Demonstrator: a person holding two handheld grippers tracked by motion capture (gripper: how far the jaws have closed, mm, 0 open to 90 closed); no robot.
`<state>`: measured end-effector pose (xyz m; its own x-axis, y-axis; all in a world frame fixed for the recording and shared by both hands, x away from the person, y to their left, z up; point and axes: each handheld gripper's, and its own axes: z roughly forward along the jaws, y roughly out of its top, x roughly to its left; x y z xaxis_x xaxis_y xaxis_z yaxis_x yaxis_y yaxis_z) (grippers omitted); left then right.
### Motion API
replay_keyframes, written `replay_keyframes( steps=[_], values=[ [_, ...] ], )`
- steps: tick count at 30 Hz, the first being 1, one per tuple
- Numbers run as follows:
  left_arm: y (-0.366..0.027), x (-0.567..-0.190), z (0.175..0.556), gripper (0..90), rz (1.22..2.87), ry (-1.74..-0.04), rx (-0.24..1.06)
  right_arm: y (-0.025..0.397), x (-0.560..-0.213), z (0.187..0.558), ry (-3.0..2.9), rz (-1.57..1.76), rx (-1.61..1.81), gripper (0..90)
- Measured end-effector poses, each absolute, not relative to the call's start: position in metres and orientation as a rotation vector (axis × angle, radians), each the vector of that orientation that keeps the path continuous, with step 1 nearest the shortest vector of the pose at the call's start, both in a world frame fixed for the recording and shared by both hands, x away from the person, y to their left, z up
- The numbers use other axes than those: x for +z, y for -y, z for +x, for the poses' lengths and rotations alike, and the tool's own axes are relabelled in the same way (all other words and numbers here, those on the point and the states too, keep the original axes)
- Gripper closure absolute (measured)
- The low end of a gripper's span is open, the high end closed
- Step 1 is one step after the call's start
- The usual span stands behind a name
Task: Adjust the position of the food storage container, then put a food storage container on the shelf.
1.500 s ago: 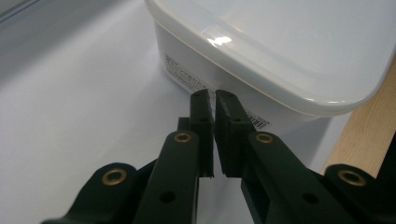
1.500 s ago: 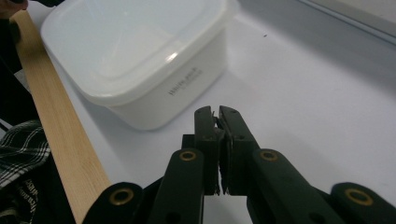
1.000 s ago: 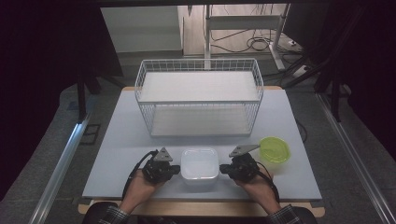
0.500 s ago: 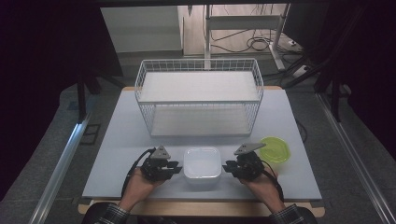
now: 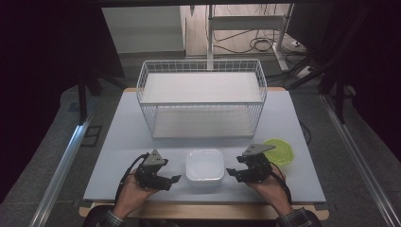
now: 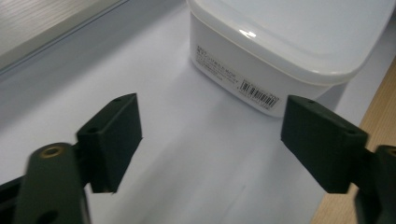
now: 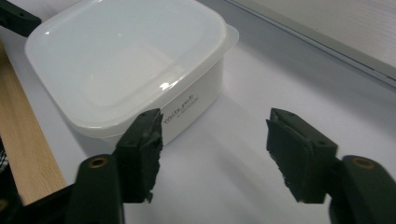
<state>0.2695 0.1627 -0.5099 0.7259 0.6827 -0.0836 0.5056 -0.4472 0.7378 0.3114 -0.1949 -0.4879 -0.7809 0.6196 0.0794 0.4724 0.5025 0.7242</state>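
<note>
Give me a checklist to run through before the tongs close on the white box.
1. Left tongs open: ok, jaws wide apart.
2. Right tongs open: ok, jaws spread, nothing between them.
3. White box between both tongs: ok, one on each side, neither touching it.
4. Lid seated on the box: ok, it sits flat all round.
5. Wire basket free to receive: ok, nothing lies in it.
6. Green lid out of the way: cannot tell, it lies close behind the right tongs.
</note>
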Motion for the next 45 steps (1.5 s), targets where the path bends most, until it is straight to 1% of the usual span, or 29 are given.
replay_keyframes(
  steps=[2, 6, 7, 8, 13, 14, 16, 19, 22, 27, 30, 34, 38, 40, 41, 42, 45],
  values=[
    [-0.165, -0.51, 0.268, 14.2, 2.152, -0.896, 0.308, 0.196, -0.488, 0.31, -2.551, 0.927, 1.148, 28.5],
    [-0.171, -0.509, 0.266, 9.5, 2.142, -0.89, 0.338, 0.197, -0.491, 0.307, -2.549, 0.907, 1.141, 19.6],
    [-0.171, -0.51, 0.266, 9.5, 2.14, -0.891, 0.341, 0.197, -0.491, 0.307, -2.549, 0.907, 1.141, 19.6],
    [-0.172, -0.511, 0.266, 8.2, 2.123, -0.894, 0.33, 0.198, -0.492, 0.307, -2.545, 0.904, 1.144, 17.1],
    [-0.171, -0.513, 0.268, 5.4, 2.112, -0.884, 0.328, 0.198, -0.492, 0.307, -2.535, 0.915, 1.174, 14.6],
    [-0.171, -0.514, 0.269, 5.1, 2.108, -0.882, 0.33, 0.197, -0.491, 0.307, -2.532, 0.916, 1.182, 12.8],
    [-0.173, -0.515, 0.271, 3.8, 2.069, -0.885, 0.313, 0.197, -0.491, 0.307, -2.534, 0.914, 1.189, 11.6],
    [-0.174, -0.515, 0.272, 3.8, 2.057, -0.897, 0.316, 0.195, -0.491, 0.307, -2.536, 0.914, 1.203, 10.6],
    [-0.172, -0.513, 0.273, 4.2, 2.057, -0.895, 0.303, 0.192, -0.49, 0.307, -2.536, 0.902, 1.217, 7.3],
    [-0.163, -0.51, 0.273, 4.8, 2.081, -0.882, 0.306, 0.189, -0.489, 0.306, -2.536, 0.901, 1.216, 5.9],
    [-0.157, -0.507, 0.274, 3.4, 2.102, -0.871, 0.308, 0.186, -0.487, 0.307, -2.539, 0.904, 1.214, 5.6],
    [-0.151, -0.501, 0.277, 3.1, 2.081, -0.842, 0.259, 0.18, -0.486, 0.308, -2.547, 0.905, 1.191, 2.2],
    [-0.146, -0.5, 0.279, 4.4, 2.081, -0.825, 0.243, 0.175, -0.486, 0.309, -2.568, 0.923, 1.203, 2.2],
    [-0.142, -0.5, 0.282, 6.3, 2.086, -0.811, 0.24, 0.17, -0.484, 0.31, -2.589, 0.932, 1.204, 5.4],
    [-0.142, -0.5, 0.282, 7.1, 2.086, -0.811, 0.24, 0.17, -0.484, 0.31, -2.589, 0.932, 1.204, 5.4],
    [-0.141, -0.5, 0.283, 7.9, 2.086, -0.809, 0.235, 0.167, -0.483, 0.312, -2.603, 0.934, 1.205, 8.1],
    [-0.14, -0.5, 0.286, 9.0, 2.084, -0.8, 0.21, 0.164, -0.483, 0.314, -2.62, 0.939, 1.215, 10.2]
  ],
)
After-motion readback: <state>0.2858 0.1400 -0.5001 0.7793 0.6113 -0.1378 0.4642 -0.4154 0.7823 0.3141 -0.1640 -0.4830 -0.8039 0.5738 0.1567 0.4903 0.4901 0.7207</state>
